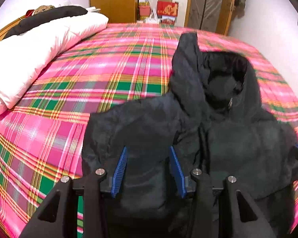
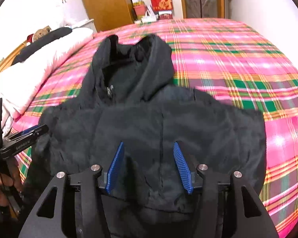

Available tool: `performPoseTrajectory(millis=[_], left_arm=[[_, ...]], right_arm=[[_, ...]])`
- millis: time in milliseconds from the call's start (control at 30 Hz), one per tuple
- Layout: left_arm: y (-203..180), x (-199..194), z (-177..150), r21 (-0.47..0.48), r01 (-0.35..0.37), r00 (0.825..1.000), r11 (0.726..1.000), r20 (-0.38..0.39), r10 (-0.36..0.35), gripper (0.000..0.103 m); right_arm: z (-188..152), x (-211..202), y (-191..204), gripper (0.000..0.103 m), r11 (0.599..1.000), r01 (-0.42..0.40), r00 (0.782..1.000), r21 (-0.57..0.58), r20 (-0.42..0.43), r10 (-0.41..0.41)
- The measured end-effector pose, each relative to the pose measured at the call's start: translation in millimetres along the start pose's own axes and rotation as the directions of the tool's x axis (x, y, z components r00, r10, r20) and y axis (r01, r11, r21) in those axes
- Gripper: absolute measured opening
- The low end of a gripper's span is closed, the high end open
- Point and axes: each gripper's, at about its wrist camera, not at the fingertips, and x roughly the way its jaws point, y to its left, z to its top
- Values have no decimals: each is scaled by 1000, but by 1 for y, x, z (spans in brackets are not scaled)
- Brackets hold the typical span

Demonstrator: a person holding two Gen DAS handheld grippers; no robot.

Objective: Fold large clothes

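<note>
Jacket, black and puffy, lies hood-up on plaid bedspread.

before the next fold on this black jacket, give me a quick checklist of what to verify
1. Left gripper open: ok, nothing between its blue pads.
2. Right gripper open: ok, nothing held.
3. Black jacket on the plaid bedspread: ok.
4. Hood laid flat: not ok, bunched and standing up.
5. Sleeves tucked in: cannot tell.
6. White duvet apart from the jacket: ok.
</note>
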Motion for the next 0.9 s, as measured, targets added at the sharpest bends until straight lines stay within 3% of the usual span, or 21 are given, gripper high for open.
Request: performPoseTrajectory(millis=[200,467,600,800,867,900], left_arm=[[-9,2,39,-1,72,997,997,35,-72,47],[-34,40,126,56,150,986,987,66,-154,47],[-44,77,157,63,149,987,987,46,-152,48],[-57,141,174,94,97,995,991,-22,-96,49],[-58,154,173,79,107,994,991,-39,-104,49],[-58,158,172,74,117,992,990,-44,-114,41]], right_arm=[[43,19,-5,52,1000,19,1000,-19,-7,-19],[115,68,-13,52,999,28,1000,-18,-8,-29],[146,98,-15,52,999,32,999,2,-14,-32],[177,140,-20,52,995,96,995,-19,-37,-97],[182,151,-24,49,993,114,992,-12,-50,-115],[184,157,-27,37,993,118,991,-9,-67,-118]])
